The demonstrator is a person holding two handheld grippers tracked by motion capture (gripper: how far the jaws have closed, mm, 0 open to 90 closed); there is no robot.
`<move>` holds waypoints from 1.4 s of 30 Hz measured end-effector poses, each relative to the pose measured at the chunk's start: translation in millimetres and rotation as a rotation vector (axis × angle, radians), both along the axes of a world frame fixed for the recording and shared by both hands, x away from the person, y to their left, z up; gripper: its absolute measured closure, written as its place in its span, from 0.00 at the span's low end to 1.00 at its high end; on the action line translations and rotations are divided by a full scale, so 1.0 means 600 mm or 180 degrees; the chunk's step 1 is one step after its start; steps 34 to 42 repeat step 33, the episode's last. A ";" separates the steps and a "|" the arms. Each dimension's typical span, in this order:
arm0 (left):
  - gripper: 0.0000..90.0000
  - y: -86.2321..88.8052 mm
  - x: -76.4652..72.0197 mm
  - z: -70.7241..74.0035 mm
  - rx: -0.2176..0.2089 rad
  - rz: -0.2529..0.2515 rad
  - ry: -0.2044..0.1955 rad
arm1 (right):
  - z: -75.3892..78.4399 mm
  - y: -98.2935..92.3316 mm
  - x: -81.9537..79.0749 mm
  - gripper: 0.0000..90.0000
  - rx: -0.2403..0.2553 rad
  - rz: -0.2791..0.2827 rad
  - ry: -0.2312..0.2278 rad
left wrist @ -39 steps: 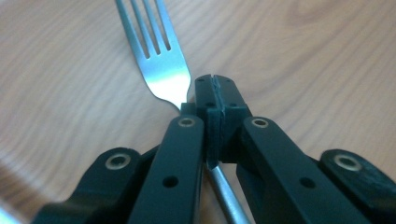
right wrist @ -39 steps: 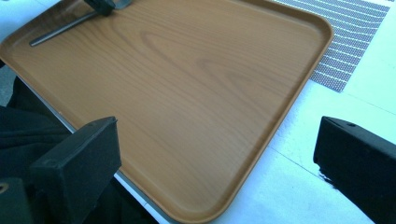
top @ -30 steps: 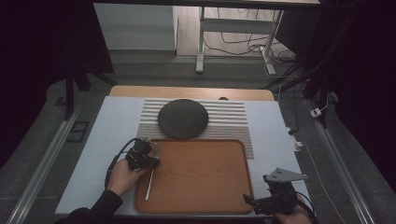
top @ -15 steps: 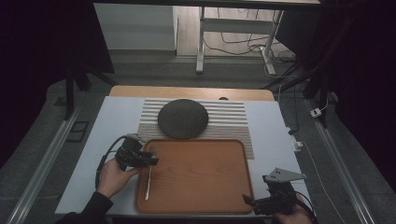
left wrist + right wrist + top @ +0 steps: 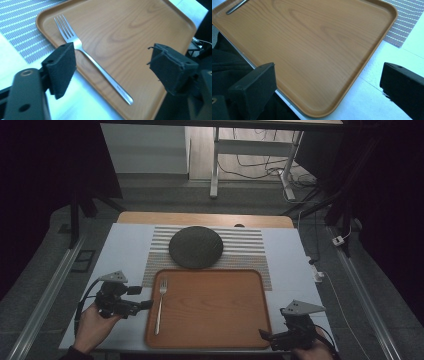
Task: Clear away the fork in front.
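1. High view first: the fork is lying flat on the wooden tray, along its left edge with tines pointing away from the person; nothing is touching it.
2. The left gripper sits just off the tray's left rim, near the fork handle but clear of it; in the left gripper view its jaws stand wide apart with nothing between them — so it looks to me like the fork has been let go.
3. The right gripper hangs by the tray's near right corner; jaws spread and empty too, well apart from the fork.
4. The dark round plate sits on the striped placemat behind the tray, untouched.
5. My read — the fork-on-tray bit seems done; what's left, if anything, is probably the plate, though I can't say for sure.
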State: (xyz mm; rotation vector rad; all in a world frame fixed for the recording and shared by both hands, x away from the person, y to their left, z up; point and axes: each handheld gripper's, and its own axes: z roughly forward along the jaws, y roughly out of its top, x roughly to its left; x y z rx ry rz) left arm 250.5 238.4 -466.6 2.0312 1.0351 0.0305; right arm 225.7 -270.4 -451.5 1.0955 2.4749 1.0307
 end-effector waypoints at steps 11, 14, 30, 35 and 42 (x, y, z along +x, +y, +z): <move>0.06 0.043 -0.063 -0.004 -0.0106 0.0113 -0.0143 | -0.001 0.001 0.000 0.01 -0.0022 0.0008 0.0007; 0.05 0.055 -0.079 -0.006 -0.0156 0.0172 -0.0160 | -0.001 0.002 0.001 0.01 -0.0030 0.0008 0.0011; 0.04 0.075 -0.121 -0.019 -0.0017 0.0312 -0.0117 | -0.003 0.009 -0.001 0.05 -0.0176 0.0109 0.0044; 0.05 0.074 -0.120 -0.018 -0.0009 0.0307 -0.0101 | -0.005 0.013 -0.002 0.06 -0.0267 0.0172 0.0037; 0.05 0.074 -0.120 -0.018 -0.0009 0.0307 -0.0101 | -0.005 0.013 -0.002 0.06 -0.0267 0.0172 0.0037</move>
